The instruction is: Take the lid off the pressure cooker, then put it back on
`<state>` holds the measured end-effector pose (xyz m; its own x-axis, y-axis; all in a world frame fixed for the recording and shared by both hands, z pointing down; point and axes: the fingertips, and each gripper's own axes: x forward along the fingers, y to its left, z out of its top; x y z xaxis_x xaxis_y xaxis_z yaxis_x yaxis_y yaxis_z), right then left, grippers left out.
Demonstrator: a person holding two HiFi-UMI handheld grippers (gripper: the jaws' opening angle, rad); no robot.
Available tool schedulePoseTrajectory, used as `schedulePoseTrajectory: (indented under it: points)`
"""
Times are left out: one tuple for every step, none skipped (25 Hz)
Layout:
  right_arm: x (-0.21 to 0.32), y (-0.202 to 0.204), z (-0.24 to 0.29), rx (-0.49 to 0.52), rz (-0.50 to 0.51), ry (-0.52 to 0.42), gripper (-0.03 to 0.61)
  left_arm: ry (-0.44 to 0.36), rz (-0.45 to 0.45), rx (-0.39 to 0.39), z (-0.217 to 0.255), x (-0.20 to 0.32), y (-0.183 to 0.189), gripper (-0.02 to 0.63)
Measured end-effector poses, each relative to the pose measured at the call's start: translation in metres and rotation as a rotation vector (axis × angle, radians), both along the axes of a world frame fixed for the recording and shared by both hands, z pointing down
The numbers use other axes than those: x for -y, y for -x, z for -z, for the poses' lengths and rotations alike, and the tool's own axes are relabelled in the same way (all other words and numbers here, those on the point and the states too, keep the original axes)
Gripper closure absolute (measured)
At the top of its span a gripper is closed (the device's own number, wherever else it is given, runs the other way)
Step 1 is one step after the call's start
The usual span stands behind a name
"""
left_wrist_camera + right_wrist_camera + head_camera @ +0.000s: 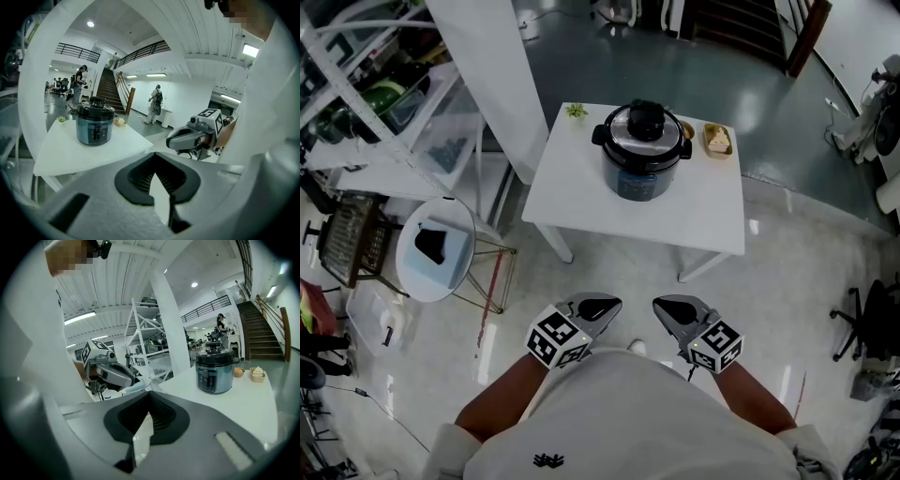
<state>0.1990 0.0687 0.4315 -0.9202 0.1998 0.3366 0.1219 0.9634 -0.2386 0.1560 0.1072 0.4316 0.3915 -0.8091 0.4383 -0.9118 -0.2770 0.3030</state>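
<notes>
The left hand-held gripper point(605, 307) is held close in front of the person's chest with its jaws pressed together and nothing between them. Its own view shows the ribbed dark pads point(140, 176) meeting at the tip. The right hand-held gripper point(670, 309) is just beside it at the same height, and its jaws are also closed on nothing. The two tips angle in toward each other without touching, and each marker cube sits back near the wrist. Both point forward and a little downward over the pale, glossy floor point(609, 272).

The pressure cooker point(643, 150) stands well apart from both of them, straight ahead and roughly on the line between the two. It is upright on the far half of a white square table point(581, 187), which is turned corner-on to the person. Its lid point(645, 127) is on the pot, with the black knob on top. Seen from the left hand-held gripper the cooker is off to the left of the jaws, and from the right one it is off to the right.

A small potted plant point(576, 111) sits at the table's far left corner. A small tray of food point(718, 140) is to the cooker's right, with a little bowl point(239, 372) between the tray and the cooker. A white pillar point(487, 75) rises to the left of the table. Beyond it are a white shelving rack point(356, 75) and a round side table point(436, 272). A dark staircase point(262, 329) climbs at the back of the room.
</notes>
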Motion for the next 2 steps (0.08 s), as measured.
schedulePoseTrajectory:
  points:
    - [0.0006,-0.0032,-0.0005,-0.001,0.003,0.002,0.566,0.002,0.001,0.000,-0.0004,0.0005,-0.0033,0.607]
    - [0.0012,-0.0065,-0.0010,-0.001,0.005,0.003,0.566,0.004,0.002,0.001,-0.0009,0.0010,-0.0066,0.607]
